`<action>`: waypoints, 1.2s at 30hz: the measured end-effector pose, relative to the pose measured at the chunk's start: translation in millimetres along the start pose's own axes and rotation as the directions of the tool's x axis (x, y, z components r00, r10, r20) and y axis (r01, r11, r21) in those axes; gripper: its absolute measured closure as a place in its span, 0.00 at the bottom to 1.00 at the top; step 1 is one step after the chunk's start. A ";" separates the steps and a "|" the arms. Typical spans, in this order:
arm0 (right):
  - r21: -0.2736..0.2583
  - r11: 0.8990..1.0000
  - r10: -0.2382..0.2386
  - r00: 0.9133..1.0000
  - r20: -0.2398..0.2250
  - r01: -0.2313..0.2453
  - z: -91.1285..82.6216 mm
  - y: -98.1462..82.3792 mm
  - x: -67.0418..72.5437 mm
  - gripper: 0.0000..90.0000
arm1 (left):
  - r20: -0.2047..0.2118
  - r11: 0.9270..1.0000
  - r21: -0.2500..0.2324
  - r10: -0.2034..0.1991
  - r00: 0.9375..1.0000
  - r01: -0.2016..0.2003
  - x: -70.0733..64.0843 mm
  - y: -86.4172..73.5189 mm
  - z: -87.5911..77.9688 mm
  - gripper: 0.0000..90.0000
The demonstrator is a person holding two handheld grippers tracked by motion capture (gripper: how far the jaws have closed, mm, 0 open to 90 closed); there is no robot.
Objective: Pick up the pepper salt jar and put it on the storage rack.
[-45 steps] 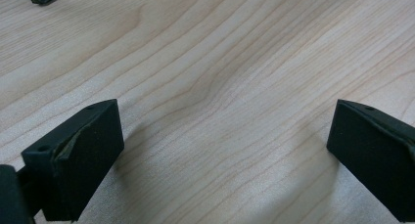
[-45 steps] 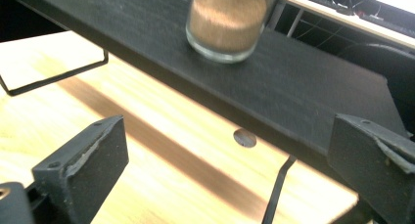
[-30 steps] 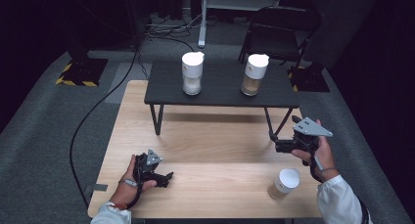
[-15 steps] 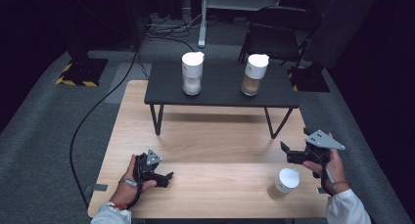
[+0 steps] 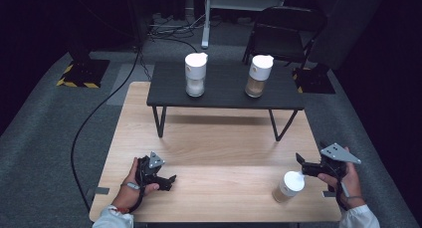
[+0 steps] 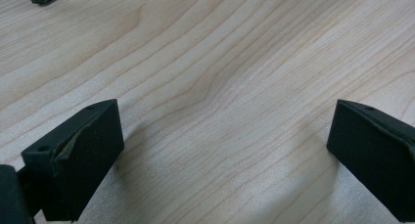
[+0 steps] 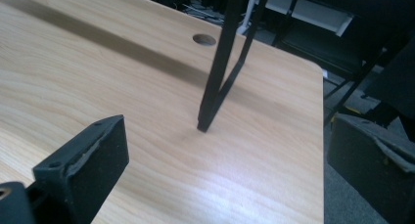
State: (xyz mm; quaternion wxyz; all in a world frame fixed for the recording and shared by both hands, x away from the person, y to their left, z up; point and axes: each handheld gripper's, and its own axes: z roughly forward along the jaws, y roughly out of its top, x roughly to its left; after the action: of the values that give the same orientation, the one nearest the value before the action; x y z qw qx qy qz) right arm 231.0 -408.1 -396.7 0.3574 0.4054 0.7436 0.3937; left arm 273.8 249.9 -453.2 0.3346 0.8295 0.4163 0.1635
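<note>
The white-lidded paper cup (image 5: 288, 186) stands upright near the front right corner of the light wooden surface (image 5: 219, 143). Just beside it, the right tongs (image 5: 301, 167) are released, jaws spread wide. The left tongs (image 5: 169, 180), also released with nothing between them, lie near the front left corner.

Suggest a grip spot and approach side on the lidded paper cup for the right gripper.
Probably mid-wall of the paper cup, just under the white lid, coming in level from its right, where the right gripper hangs open. The cup stands upright near the wooden table front edge; its wall narrows downward, so a higher hold should slip less.
</note>
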 end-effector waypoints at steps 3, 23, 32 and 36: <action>0.008 1.000 0.010 1.000 0.013 -0.010 -0.4 -5.4 -0.9 0.02 | 0.000 1.000 0.000 0.000 1.000 0.000 0.0 0.0 0.0 0.00; 0.072 0.994 0.075 0.997 0.020 -0.076 1.5 -42.0 -3.2 0.02 | 0.000 1.000 0.000 0.000 1.000 0.000 0.0 0.0 0.0 0.00; 0.124 0.989 0.083 0.996 0.016 -0.084 7.1 -58.7 0.1 0.02 | 0.000 1.000 0.000 -0.002 1.000 0.002 -0.1 -0.1 0.0 0.00; 0.145 0.987 0.075 0.997 0.007 -0.075 9.5 -63.2 1.9 0.02 | 0.000 1.000 0.000 0.000 1.000 0.000 0.0 0.0 0.0 0.00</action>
State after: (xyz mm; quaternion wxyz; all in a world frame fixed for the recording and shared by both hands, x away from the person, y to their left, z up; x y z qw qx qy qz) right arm 217.9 -426.5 -456.5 0.3125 0.4583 0.7542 0.3513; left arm 273.8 249.9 -453.2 0.3346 0.8295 0.4164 0.1634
